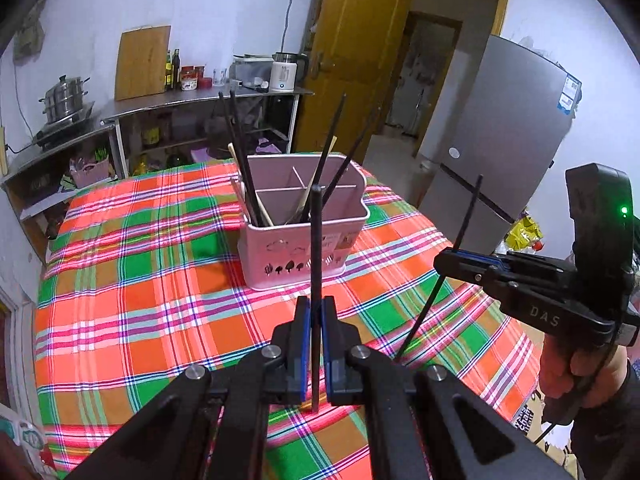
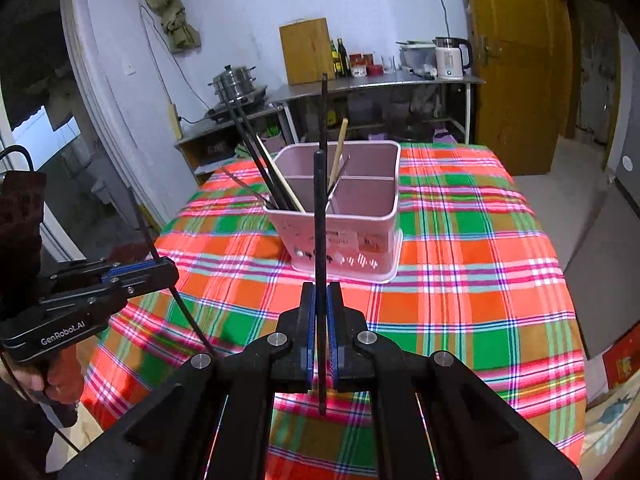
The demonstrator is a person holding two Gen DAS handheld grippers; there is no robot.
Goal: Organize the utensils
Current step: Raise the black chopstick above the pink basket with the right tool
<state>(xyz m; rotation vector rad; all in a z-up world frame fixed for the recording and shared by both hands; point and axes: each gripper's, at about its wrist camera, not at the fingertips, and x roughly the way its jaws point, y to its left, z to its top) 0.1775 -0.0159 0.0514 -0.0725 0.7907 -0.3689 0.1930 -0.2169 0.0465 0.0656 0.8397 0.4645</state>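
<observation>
Kitchen room, pale walls, wooden door point(image 1: 356, 52) ajar, grey fridge point(image 1: 492, 132) on the right of the left wrist view. Steel counter point(image 1: 208, 98) along the back wall carries a cutting board point(image 1: 142, 62), bottles, a white kettle point(image 1: 285, 72); a steamer pot point(image 1: 64, 98) sits further left.

Table with a plaid cloth point(image 1: 160, 272) in red, green and orange fills the foreground. Pink utensil caddy point(image 1: 304, 232) stands on it, upright, divided into compartments; several dark chopsticks and a pale wooden one point(image 2: 339, 152) lean out of it at angles.

Left gripper point(image 1: 316, 312) is above the cloth, jaws clamped on a black chopstick point(image 1: 316, 240) that runs up between the blue pads. Right gripper point(image 2: 321, 304) likewise pinches its own black chopstick point(image 2: 320, 216), held near upright. Both chopsticks are clear of the caddy, on its near side. A hand point(image 1: 576, 376) grasps the right gripper's handle.
</observation>
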